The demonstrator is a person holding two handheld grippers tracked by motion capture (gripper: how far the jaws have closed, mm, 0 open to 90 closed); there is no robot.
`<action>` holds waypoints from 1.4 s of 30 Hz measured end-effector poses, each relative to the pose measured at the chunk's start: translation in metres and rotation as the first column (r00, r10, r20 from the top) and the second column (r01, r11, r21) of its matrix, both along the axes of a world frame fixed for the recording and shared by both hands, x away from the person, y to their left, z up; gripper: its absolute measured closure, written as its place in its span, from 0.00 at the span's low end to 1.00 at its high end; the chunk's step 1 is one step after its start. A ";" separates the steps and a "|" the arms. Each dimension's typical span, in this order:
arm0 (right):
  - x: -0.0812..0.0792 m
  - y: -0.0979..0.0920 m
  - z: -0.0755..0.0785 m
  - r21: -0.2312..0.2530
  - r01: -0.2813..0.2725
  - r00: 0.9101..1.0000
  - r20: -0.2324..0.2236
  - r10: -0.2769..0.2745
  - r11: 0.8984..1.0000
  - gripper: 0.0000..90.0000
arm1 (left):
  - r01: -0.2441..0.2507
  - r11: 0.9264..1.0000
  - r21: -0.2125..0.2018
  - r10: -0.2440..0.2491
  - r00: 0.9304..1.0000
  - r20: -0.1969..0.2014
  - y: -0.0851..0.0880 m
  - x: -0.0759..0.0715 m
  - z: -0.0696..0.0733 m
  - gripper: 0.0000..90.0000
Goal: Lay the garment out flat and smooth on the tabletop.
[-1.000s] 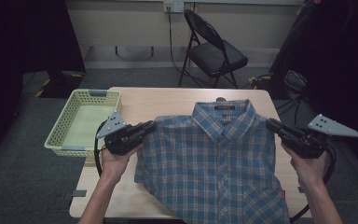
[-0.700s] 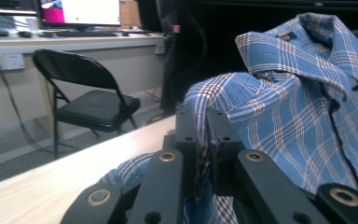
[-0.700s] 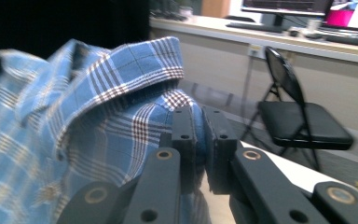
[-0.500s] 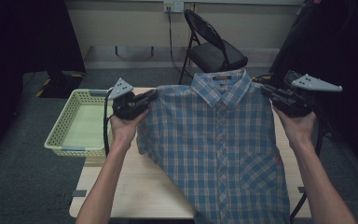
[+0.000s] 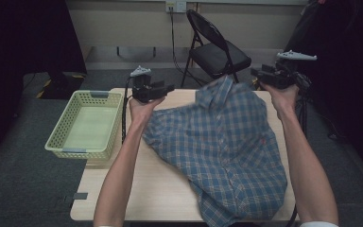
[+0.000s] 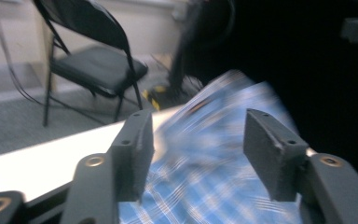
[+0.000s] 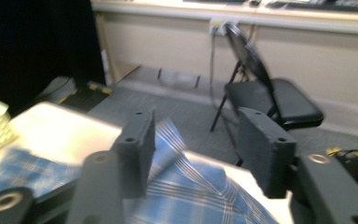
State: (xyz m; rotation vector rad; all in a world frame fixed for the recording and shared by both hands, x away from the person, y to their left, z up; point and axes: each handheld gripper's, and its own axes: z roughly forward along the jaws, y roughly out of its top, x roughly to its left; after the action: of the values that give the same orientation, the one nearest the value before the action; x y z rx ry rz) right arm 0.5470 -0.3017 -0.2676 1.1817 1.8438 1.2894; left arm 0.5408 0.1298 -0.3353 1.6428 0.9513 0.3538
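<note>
Both hand-held grippers have just been opening their jaws: the left hand-held gripper and the right hand-held gripper stand apart-jawed with nothing between the pads, so the shirt looks freshly let go after a spreading toss. That blue plaid shirt sits rumpled and skewed on the bench, collar toward the far edge, hem overhanging the near edge. Next move likely calls for regrasping and smoothing it flat.
</note>
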 end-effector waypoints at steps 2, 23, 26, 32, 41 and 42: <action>-0.005 -0.001 -0.009 -0.010 -0.014 1.000 -0.022 0.013 1.000 0.46 | 0.012 1.000 0.020 -0.013 0.999 0.030 -0.004 -0.006 -0.005 0.44; -0.131 -0.041 -0.065 0.068 -0.200 0.979 -0.015 0.202 0.977 0.43 | 0.153 0.979 0.135 -0.166 0.982 0.094 -0.051 -0.095 -0.030 0.37; -0.151 -0.039 -0.076 0.050 -0.225 0.973 -0.032 0.227 0.973 0.44 | 0.191 0.970 0.152 -0.204 0.976 0.079 -0.056 -0.110 -0.039 0.33; -0.184 -0.031 -0.101 0.033 -0.269 0.960 -0.074 0.270 0.963 0.45 | 0.253 0.952 0.172 -0.264 0.963 0.049 -0.063 -0.138 -0.063 0.33; -0.215 -0.022 -0.123 0.073 -0.330 0.939 -0.080 0.336 0.941 0.44 | 0.350 0.920 0.176 -0.354 0.935 -0.009 -0.074 -0.169 -0.081 0.32; -0.219 -0.020 -0.127 0.082 -0.335 0.936 -0.087 0.341 0.939 0.42 | 0.362 0.916 0.175 -0.365 0.931 -0.014 -0.074 -0.175 -0.085 0.32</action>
State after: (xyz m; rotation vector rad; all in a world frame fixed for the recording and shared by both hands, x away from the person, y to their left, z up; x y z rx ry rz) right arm 0.3284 -0.3215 -0.3942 1.0056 2.1642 1.5095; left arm 0.3662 0.0556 -0.4202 1.9321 0.5929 0.2006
